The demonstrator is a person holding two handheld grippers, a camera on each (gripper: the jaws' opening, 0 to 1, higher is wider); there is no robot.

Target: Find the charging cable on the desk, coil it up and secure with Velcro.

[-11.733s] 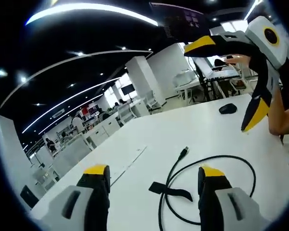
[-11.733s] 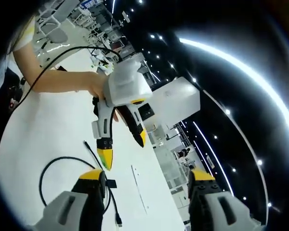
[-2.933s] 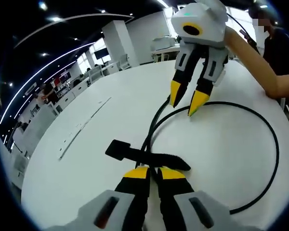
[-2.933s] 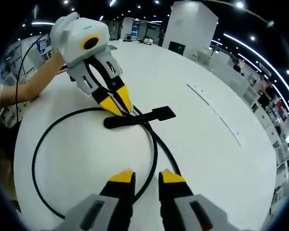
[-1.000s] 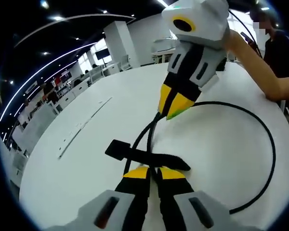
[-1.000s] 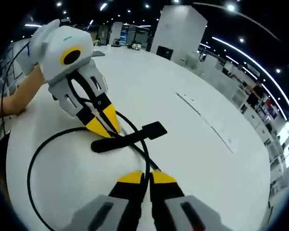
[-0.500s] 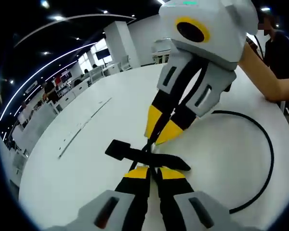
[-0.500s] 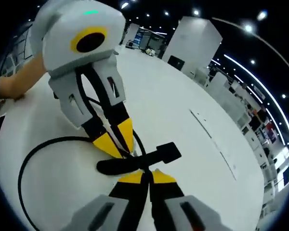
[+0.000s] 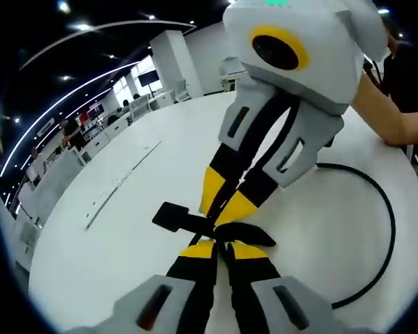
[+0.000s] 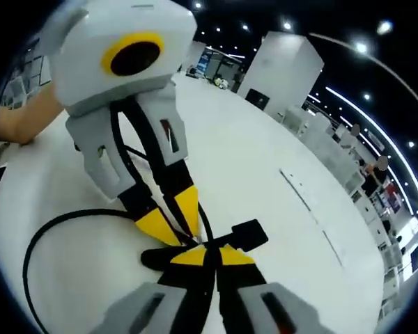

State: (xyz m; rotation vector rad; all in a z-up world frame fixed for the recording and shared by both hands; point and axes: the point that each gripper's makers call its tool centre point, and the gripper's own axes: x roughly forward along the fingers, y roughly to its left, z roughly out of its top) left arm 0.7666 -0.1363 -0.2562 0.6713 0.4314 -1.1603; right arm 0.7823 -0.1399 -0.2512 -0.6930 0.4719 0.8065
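A black charging cable [image 9: 388, 209] lies in a loop on the round white table [image 9: 104, 236]. A black Velcro strap [image 9: 171, 217] crosses it just ahead of my left gripper [image 9: 214, 249], which is shut on the cable where the strap sits. My right gripper [image 9: 221, 207] reaches down from above, shut on the cable, its yellow tips almost against the left one's. In the right gripper view my right gripper [image 10: 207, 256] is shut at the strap [image 10: 247, 234], the left gripper [image 10: 174, 219] stands tip to tip with it, and the cable [image 10: 52, 226] curves away left.
A person's forearm [image 9: 397, 125] rests over the table's edge, also seen as a forearm [image 10: 14, 125] at the left. A thin seam [image 9: 118, 184] runs across the tabletop [image 10: 265, 174]. Office desks, pillars and people stand far behind.
The right gripper has slid along the cable toward the left gripper until their tips nearly meet. The left gripper has stayed put, shut by the strap.
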